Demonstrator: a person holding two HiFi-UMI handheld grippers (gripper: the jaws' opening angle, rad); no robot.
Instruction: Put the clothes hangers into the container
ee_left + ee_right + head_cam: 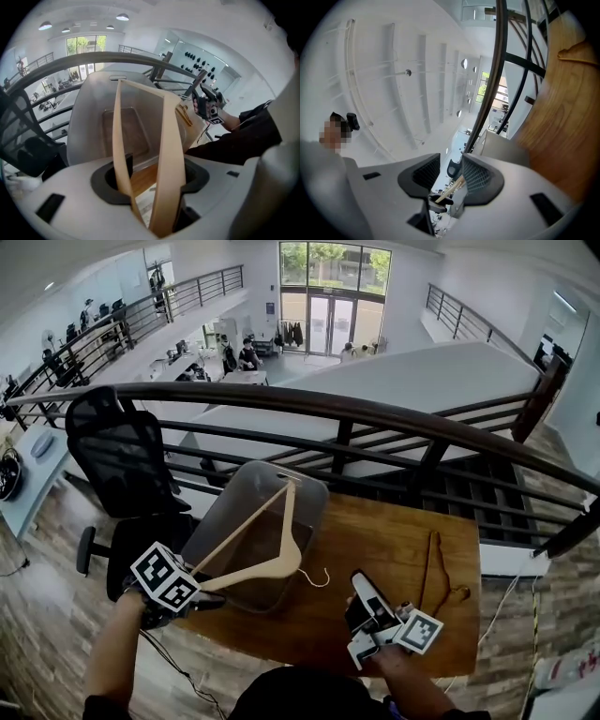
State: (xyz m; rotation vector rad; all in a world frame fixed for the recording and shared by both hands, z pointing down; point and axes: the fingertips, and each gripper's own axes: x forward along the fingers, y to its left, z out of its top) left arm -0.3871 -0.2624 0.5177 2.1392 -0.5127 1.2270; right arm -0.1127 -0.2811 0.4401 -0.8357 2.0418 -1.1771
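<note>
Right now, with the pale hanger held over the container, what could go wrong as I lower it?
1. The left gripper holds the pale hanger by one end only, so it may swing in the grip.
2. Its wire hook hangs beside the container's right rim and could snag there.
3. The container stands by the table's left edge; a push from the hanger might shove it off.
</note>
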